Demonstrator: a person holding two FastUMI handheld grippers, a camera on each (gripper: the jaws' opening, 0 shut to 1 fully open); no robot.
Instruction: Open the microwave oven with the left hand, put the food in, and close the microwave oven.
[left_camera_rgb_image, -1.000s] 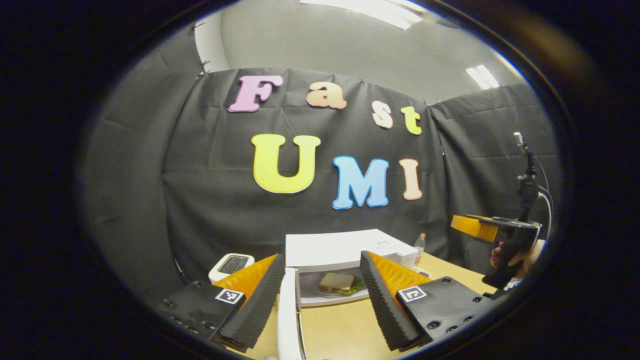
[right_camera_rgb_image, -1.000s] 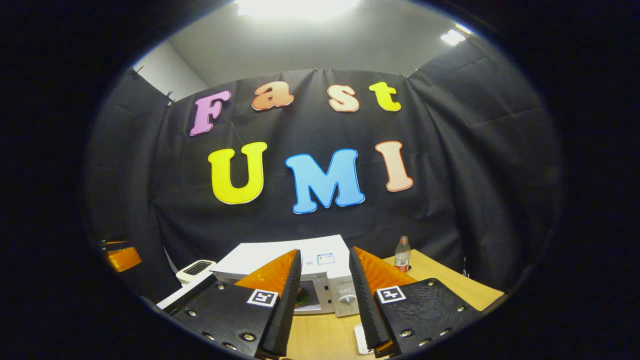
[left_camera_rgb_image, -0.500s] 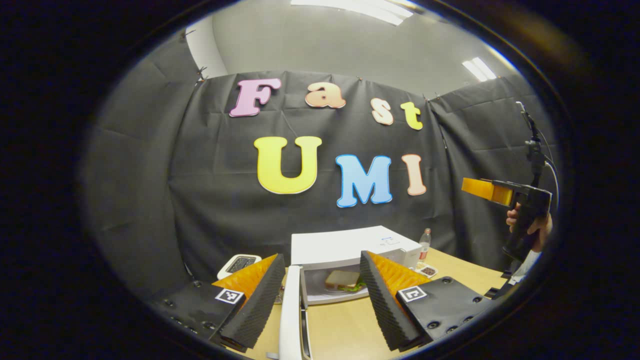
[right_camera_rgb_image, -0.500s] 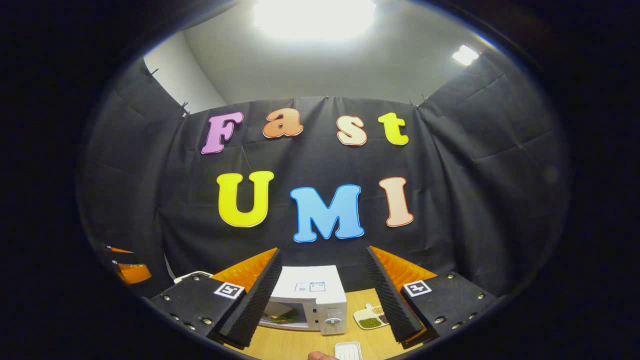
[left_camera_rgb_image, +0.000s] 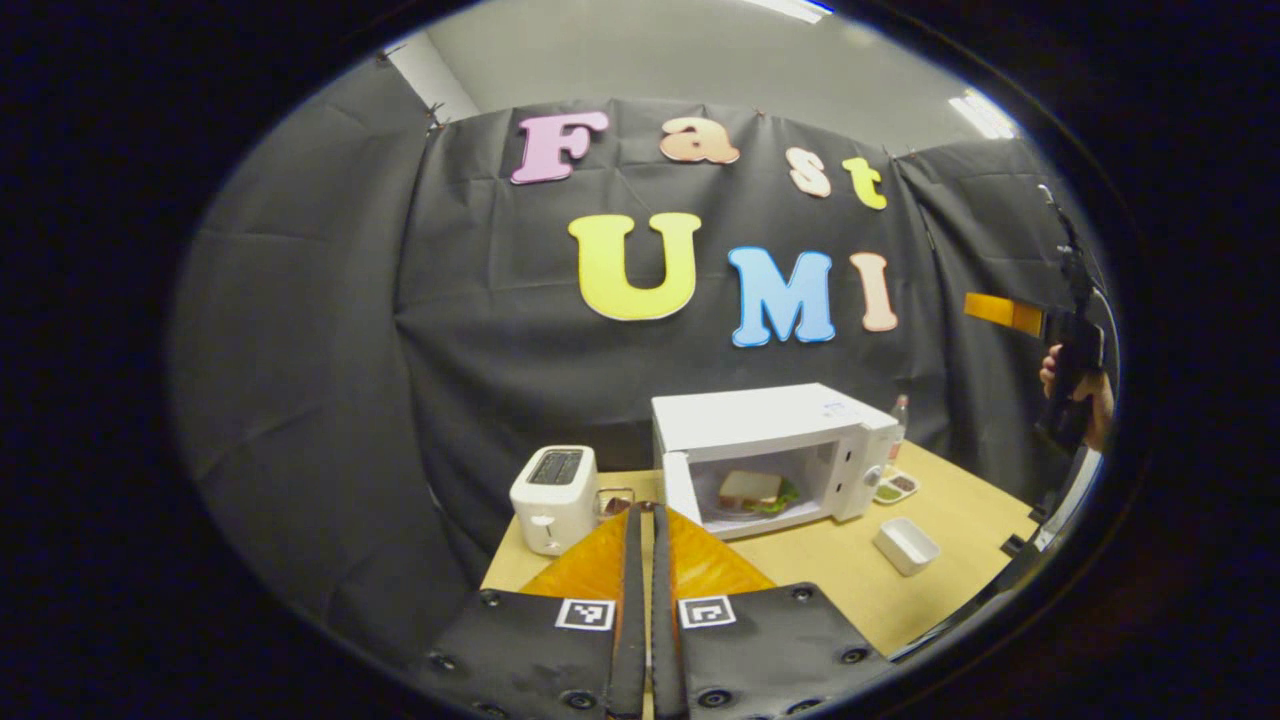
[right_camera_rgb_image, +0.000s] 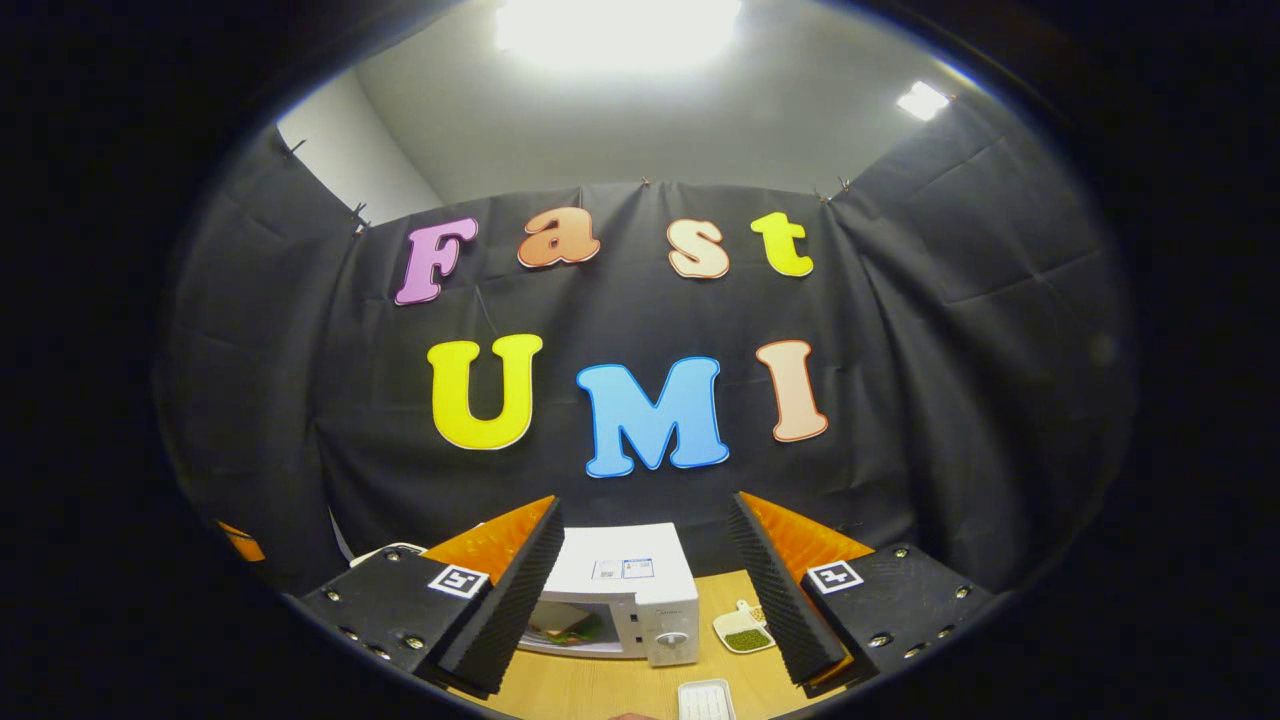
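Note:
The white microwave stands on the wooden table with its door swung open to the left. Inside, a sandwich lies on a plate. My left gripper is shut with nothing between its fingers, well back from the microwave and above the table's near edge. In the right gripper view the microwave and the sandwich sit low between the fingers of my right gripper, which is open, empty and held high. A hand holds that right gripper at the far right of the left gripper view.
A white toaster stands left of the microwave. To the microwave's right are a compartment dish with beans, a small white tray and a bottle. The dish and tray lie below the right gripper.
My left gripper has shut and drawn back from the open door, which stood between its fingers before. The right gripper has risen and pulled away from the microwave.

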